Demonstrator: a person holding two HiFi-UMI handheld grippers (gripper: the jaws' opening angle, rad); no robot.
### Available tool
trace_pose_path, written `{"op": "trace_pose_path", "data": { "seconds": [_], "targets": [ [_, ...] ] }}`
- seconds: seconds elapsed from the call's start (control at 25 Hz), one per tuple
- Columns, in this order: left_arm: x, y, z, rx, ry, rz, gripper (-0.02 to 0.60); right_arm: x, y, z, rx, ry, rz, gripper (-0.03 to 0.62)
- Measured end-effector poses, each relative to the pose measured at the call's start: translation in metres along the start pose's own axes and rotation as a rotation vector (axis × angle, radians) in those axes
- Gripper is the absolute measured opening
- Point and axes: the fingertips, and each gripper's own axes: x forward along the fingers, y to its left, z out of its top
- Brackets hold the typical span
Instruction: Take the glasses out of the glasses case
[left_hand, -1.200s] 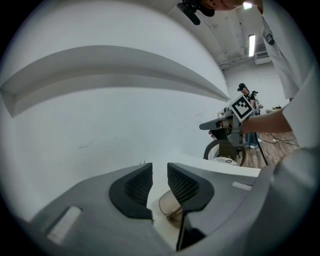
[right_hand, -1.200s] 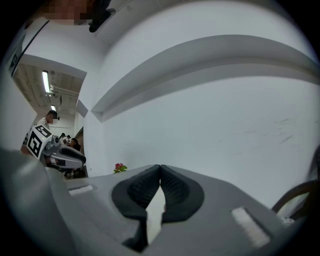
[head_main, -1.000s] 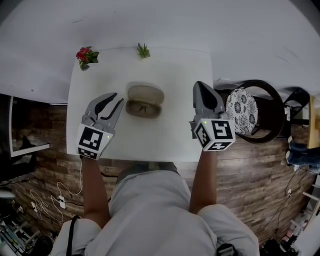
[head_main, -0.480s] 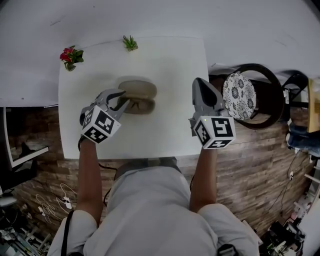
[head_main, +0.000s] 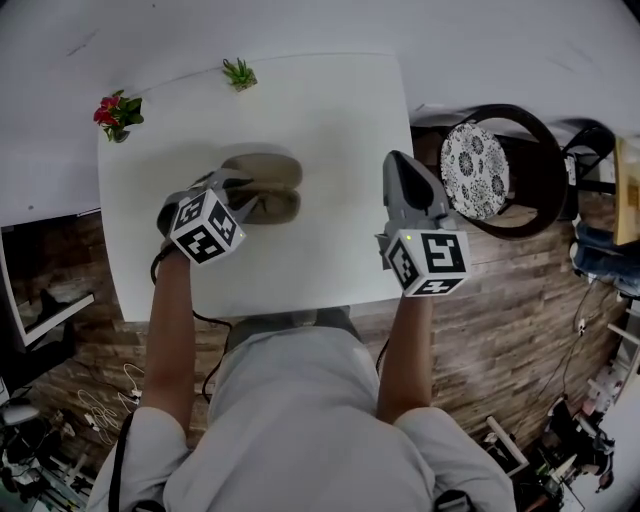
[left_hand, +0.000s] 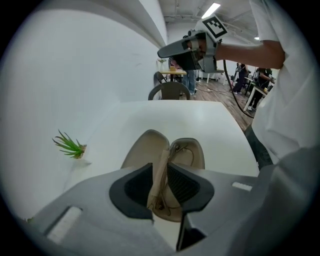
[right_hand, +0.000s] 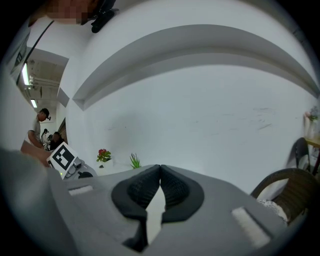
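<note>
while the left gripper (head_main: 240, 196) is reaching in from the person's left, it is pinching the middle fold of the open glasses case (left_hand: 146, 148), and its own view is showing the beige ridge filling the narrow gap between the two dark pads. the case is lying spread open on the white desk (head_main: 330, 130), left of the middle, with its two shells side by side. the glasses (left_hand: 178, 148) are sitting inside the shell on the right of the left gripper view, where only a thin frame line is showing. the right gripper (right_hand: 160, 169) is hanging over the desk's right part, well apart from the case, with its pads pressed together at the tips and nothing between them. a small red flower (head_main: 112, 110) and a small green plant (head_main: 238, 72) are standing along the far edge of the desk by the wall. a dark chair (head_main: 530, 190) with a patterned round cushion (head_main: 475, 170) is standing just beyond the desk's right side on the wooden floor.
</note>
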Motion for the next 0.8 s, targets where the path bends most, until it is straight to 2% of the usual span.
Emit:
{"op": "trace_pose_path", "data": {
  "seconds": [0.4,0.8],
  "targets": [
    [0.040,-0.015,-0.013,0.072,0.075,-0.098,0.101,-0.005,-0.014,-0.017,-0.002,0.043,-0.052,0.003],
    [0.055,-0.015,-0.014,0.118,0.101,-0.085,0.063,-0.008,-0.027,-0.020,0.002,0.053,-0.078,0.003]
  ]
}}
